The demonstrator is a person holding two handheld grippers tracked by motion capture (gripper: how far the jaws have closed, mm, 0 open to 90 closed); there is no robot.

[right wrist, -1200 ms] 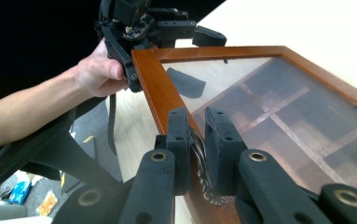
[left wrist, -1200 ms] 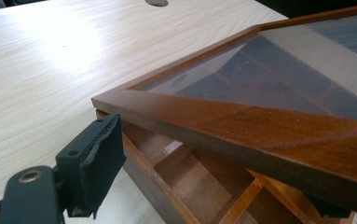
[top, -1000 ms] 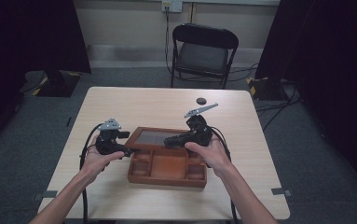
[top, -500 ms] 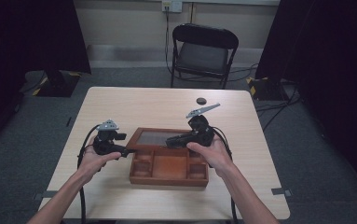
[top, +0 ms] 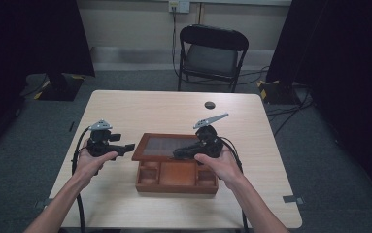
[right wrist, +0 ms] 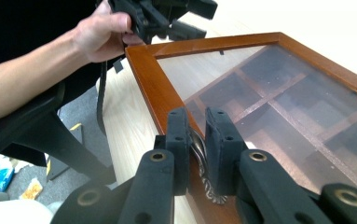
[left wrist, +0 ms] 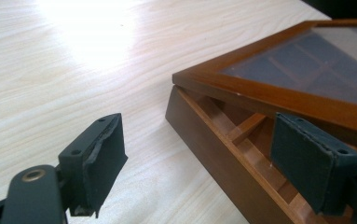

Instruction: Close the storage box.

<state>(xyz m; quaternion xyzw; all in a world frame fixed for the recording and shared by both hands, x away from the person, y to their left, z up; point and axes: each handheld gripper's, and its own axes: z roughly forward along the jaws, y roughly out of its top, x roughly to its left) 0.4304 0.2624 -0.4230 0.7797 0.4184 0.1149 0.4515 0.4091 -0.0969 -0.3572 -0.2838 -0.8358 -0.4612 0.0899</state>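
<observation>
Wooden box (top: 176,177) sitting mid-table (top: 140,109), glass lid (top: 161,147) propped partway up by the right gripper (top: 176,154) pinched shut on the little metal handle (right wrist: 199,154) at its front edge. Left gripper (top: 131,146) gaping wide at the lid's left corner with nothing between the pads. Best to hold the pinch firm and swing slow, maybe steady that corner so the hinge doesn't twist

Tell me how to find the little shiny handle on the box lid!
Start at the pale wooden table and find the brown wooden box in its middle. Its glass-paned lid is lifted. At the lid's front edge, pinched by the right gripper, sits the handle: curly silvery metal, unlike the wood around it.
</observation>
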